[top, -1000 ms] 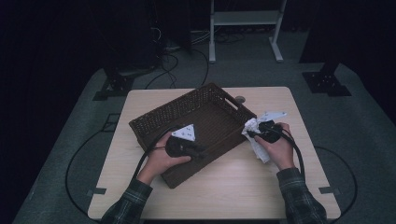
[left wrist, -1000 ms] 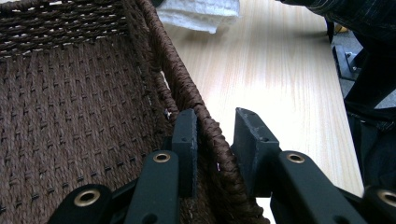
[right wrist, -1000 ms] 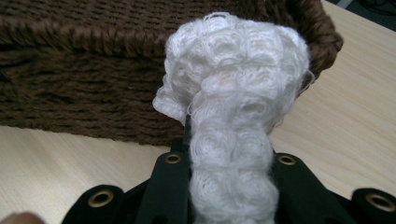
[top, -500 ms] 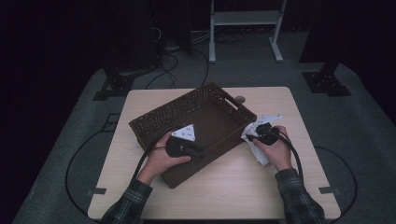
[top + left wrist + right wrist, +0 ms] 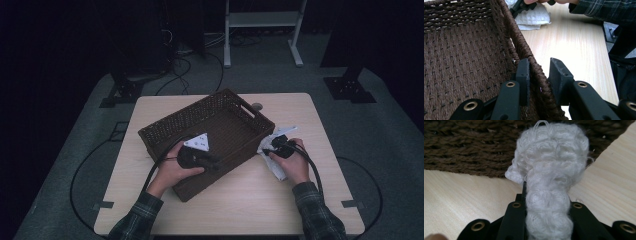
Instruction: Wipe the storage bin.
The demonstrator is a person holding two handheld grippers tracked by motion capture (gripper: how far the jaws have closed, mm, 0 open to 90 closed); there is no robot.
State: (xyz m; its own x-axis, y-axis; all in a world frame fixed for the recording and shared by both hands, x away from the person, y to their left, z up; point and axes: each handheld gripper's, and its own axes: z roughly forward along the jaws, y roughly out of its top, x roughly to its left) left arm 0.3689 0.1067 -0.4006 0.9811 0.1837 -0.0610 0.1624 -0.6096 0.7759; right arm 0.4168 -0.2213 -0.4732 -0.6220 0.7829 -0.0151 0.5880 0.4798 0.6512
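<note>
2 grippers are at work over the pale wooden table [image 5: 240, 200]. The left gripper [image 5: 536, 75] straddles the near wall of the dark woven basket [image 5: 220, 127], its jaws partly closed with 1 pad inside and 1 outside the rim, pinching it. The right gripper [image 5: 546, 202] has its jaws clamped on a bunched white cloth [image 5: 551, 170], which sits on the table just beside the basket's right wall, outside it.

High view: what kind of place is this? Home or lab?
Most likely a lab or recording studio, not a home. A lone wooden table stands on grey floor with dark surroundings, black equipment stands flank it, cables trail behind, and curved lines are marked on the floor.
</note>
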